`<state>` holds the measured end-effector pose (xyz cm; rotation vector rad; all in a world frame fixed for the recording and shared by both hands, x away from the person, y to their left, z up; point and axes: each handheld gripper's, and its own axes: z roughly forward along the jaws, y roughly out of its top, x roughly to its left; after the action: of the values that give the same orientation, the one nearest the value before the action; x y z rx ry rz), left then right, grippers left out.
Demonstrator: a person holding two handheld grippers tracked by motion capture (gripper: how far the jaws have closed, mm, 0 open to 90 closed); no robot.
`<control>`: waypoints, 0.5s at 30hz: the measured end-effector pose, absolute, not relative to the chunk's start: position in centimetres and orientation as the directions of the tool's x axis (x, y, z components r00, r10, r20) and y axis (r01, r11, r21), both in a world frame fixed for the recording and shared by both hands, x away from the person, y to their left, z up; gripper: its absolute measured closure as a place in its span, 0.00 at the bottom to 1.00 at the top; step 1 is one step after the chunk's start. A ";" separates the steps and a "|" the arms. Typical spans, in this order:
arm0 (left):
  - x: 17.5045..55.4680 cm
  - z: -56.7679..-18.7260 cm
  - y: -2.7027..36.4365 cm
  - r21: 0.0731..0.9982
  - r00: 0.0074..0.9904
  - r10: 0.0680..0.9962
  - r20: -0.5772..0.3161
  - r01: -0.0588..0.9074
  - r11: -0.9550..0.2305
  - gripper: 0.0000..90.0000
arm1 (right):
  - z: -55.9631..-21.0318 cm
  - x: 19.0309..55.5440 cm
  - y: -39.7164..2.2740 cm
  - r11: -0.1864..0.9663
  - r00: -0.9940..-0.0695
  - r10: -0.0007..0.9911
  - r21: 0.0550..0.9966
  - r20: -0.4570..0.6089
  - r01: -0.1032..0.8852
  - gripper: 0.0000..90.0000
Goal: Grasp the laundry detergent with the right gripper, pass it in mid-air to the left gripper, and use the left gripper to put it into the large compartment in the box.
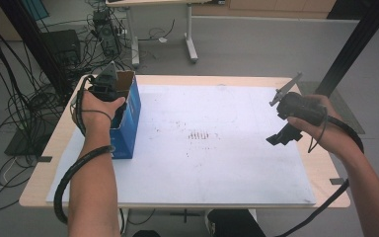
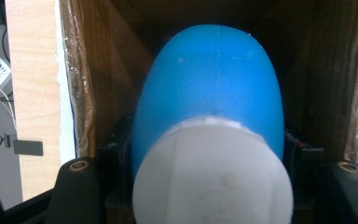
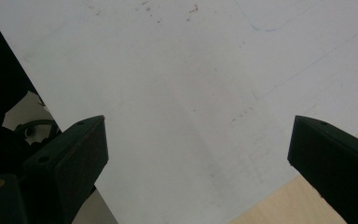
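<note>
A blue cardboard box (image 1: 131,116) stands open at the top on the left edge of the white mat (image 1: 217,168). My left gripper (image 1: 107,91) reaches down into the box from above. Between brown inner walls (image 2: 105,70), it is shut on a rounded blue object (image 2: 209,79) with a white end (image 2: 212,177). The black fingers (image 2: 114,144) press on its two sides. At the mat's right side, my right gripper (image 1: 279,126) hangs above the mat. Its jaws stand wide apart (image 3: 198,154) with nothing between them.
The mat lies on a wooden table (image 1: 325,168). Several cables (image 1: 10,94) and a black frame stand on the floor to the left. Another table's legs (image 1: 190,44) rise behind. A dark post (image 1: 355,44) slants at the back right.
</note>
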<state>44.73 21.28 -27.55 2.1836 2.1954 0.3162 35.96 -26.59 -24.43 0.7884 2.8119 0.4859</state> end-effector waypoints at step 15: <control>44.7 -27.6 21.3 0.163 -0.009 0.993 0.115 0.987 -0.010 0.39 | -24.5 36.0 -26.5 0.807 -0.845 0.528 0.359 -0.083 0.469 0.05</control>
<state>44.73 21.26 -27.55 2.1870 2.1861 0.3061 35.99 -26.47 -24.46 0.7841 2.8140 0.4890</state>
